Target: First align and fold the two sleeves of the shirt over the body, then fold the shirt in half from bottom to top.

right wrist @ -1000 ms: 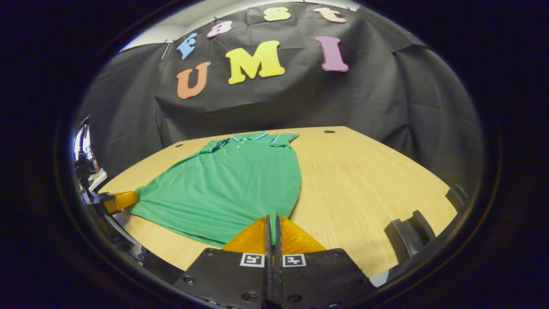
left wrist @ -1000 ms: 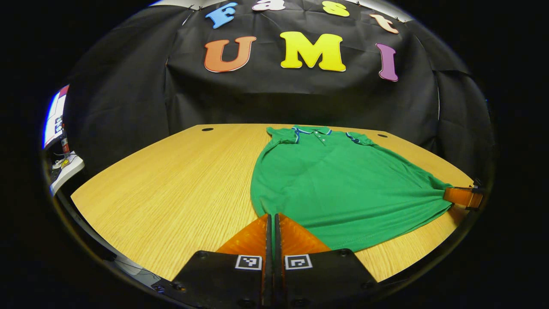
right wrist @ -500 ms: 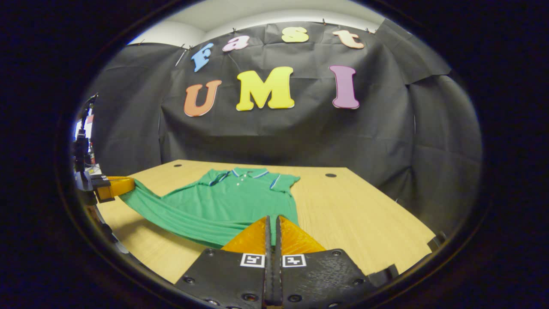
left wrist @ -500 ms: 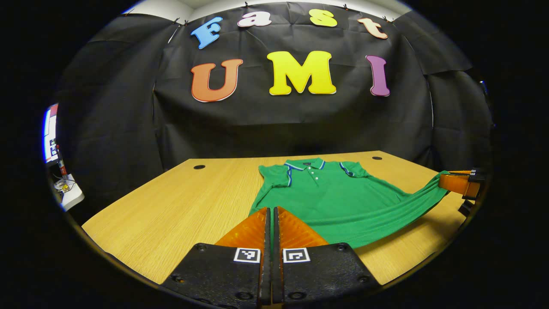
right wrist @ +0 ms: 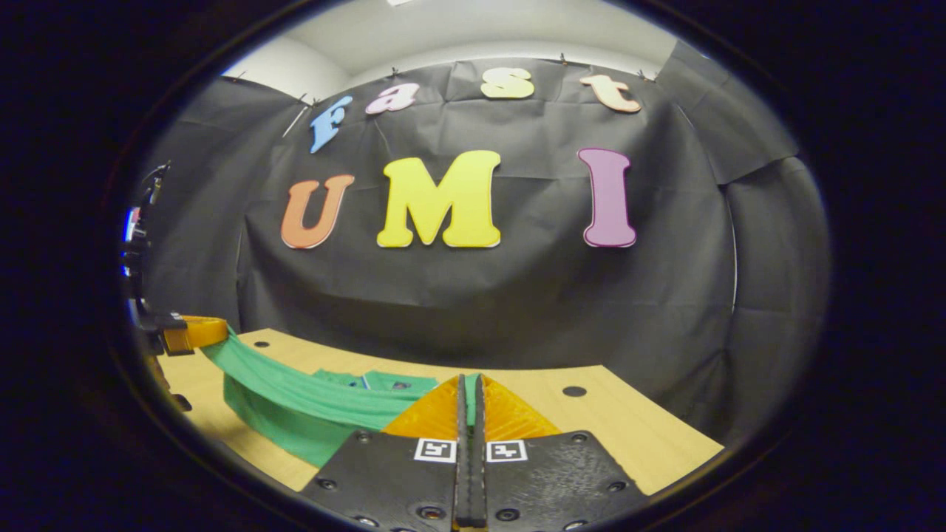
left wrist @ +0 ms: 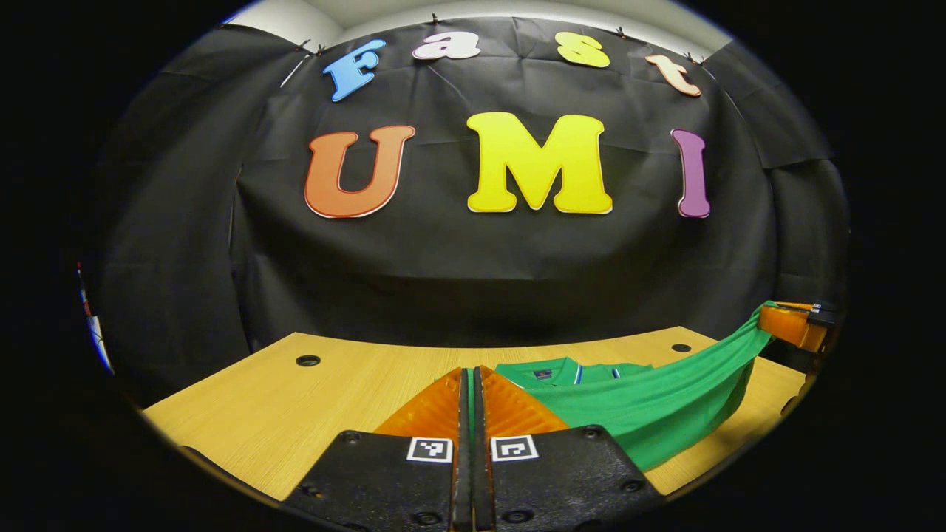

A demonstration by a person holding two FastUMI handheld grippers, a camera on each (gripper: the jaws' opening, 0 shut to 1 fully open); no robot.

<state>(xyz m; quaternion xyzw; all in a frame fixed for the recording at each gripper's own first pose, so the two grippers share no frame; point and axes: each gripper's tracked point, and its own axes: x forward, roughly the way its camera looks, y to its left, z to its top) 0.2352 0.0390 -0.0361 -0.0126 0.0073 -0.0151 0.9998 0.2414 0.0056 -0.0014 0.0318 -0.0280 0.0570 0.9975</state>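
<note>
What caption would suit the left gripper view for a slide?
Left gripper, shut on the green shirt's hem, lifts it above the wooden table toward the collar.

shirt (left wrist: 650,414) body hidden behind lifted hem, sleeves unseen

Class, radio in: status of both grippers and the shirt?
Left gripper and right gripper shut on shirt hem. Hem lifted off table, collar end down. Nothing in the way.

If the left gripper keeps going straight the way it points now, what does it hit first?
Probably nothing on the table. The left gripper, shut on the shirt's hem, points level over the collar toward the black cloth wall, so the wall comes first, though depth is hard to judge.
</note>
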